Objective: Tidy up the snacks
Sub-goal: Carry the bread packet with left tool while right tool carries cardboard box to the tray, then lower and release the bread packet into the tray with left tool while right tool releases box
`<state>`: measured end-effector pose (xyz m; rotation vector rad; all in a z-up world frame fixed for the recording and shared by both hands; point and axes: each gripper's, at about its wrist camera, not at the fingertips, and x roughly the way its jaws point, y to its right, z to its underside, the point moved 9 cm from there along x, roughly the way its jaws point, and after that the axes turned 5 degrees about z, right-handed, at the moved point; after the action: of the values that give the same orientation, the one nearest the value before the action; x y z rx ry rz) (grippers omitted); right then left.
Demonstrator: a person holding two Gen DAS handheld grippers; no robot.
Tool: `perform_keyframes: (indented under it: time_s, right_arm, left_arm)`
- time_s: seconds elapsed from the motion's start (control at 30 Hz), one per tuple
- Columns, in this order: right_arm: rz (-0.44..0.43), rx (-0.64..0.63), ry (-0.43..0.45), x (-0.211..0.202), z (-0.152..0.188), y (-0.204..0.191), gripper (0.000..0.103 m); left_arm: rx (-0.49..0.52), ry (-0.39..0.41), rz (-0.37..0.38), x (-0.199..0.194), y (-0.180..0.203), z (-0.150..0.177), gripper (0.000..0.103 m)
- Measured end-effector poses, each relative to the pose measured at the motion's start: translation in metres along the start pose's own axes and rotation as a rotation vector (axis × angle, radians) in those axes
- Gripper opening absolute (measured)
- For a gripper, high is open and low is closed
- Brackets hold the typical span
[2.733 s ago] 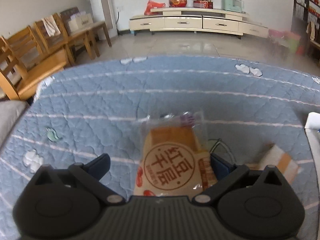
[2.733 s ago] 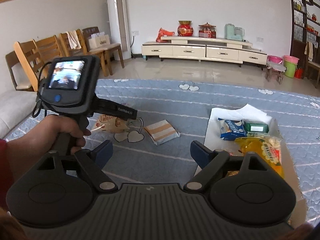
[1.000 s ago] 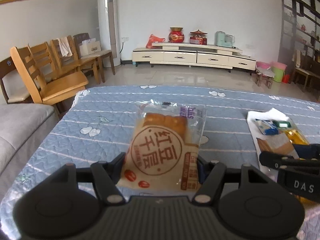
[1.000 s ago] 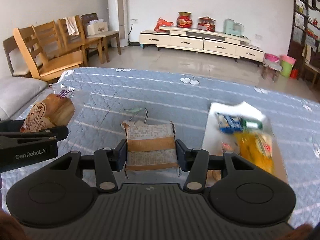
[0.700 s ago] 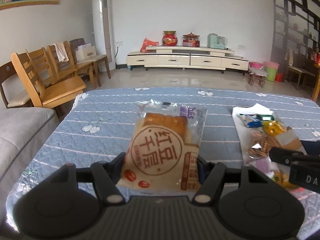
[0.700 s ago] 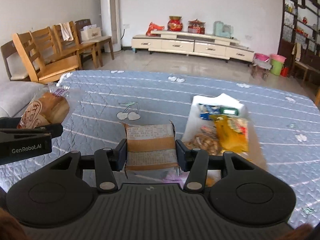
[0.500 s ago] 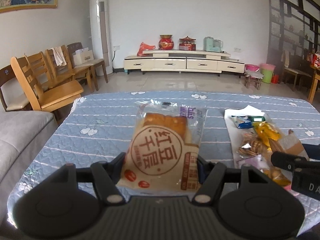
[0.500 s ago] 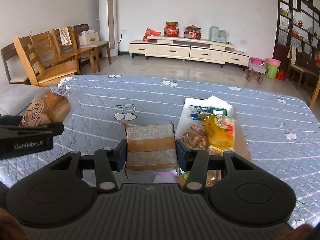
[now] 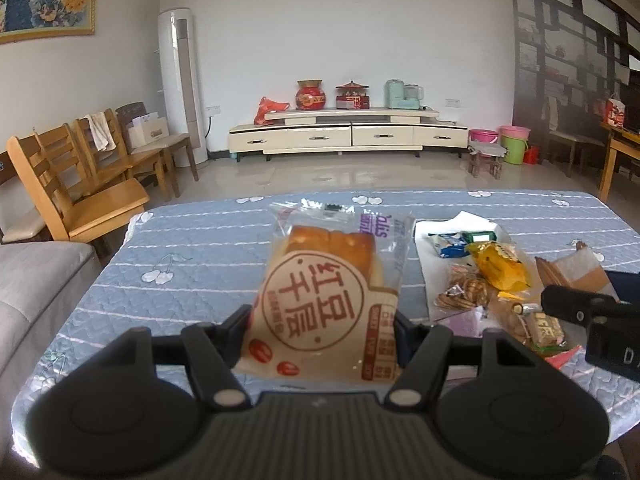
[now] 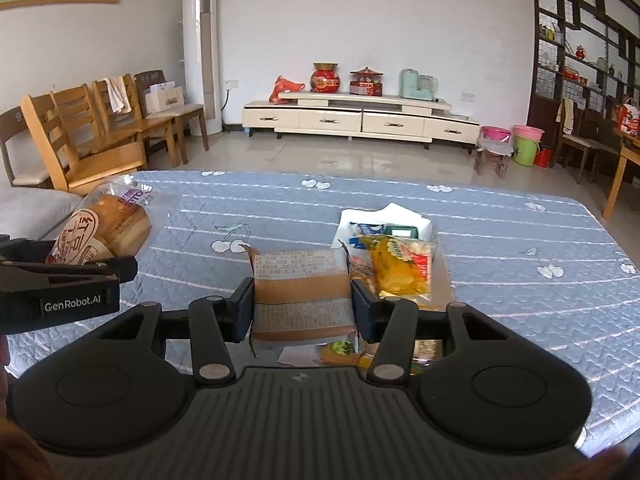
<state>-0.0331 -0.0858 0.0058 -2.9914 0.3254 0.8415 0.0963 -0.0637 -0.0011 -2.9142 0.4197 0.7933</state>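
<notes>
My left gripper [image 9: 322,330] is shut on a bread packet [image 9: 326,296] with a red round stamp, held up above the blue quilted table [image 9: 192,264]. The same bread packet [image 10: 102,230] shows at the left of the right wrist view, clamped in the left gripper [image 10: 64,268]. My right gripper [image 10: 303,306] is shut on a brown-and-white striped snack packet [image 10: 302,292], lifted over the near end of a white tray [image 10: 400,214]. The tray holds a yellow bag [image 10: 402,266], a blue packet [image 10: 366,230] and other snacks. In the left wrist view the right gripper [image 9: 592,312] sits at the right edge with its striped packet [image 9: 572,272].
Wooden chairs [image 9: 80,176] stand left of the table, beside a grey cushion [image 9: 28,280]. A cream TV cabinet [image 9: 348,136] lines the far wall across bare floor. Pink and green buckets [image 10: 516,144] and a small stool stand at the right. Quilt between the two grippers is bare.
Both grippers have risen and drawn back with their packets; the table and tray look farther and lower. The tray has slid left in both views. Grips are unchanged.
</notes>
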Motion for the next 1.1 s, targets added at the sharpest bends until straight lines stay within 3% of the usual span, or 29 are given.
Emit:
perform_keyframes:
  time_s: [0.47, 1.1]
  right_arm:
    - [0.057, 0.039, 0.032, -0.011, 0.003, 0.026, 0.062]
    - [0.127, 0.097, 0.026, -0.008, -0.003, 0.032, 0.062]
  left_arm:
    - [0.033, 0.008, 0.049, 0.001, 0.03, -0.004, 0.068]
    - [0.07, -0.001, 0.134, 0.021, 0.073, -0.014, 0.068]
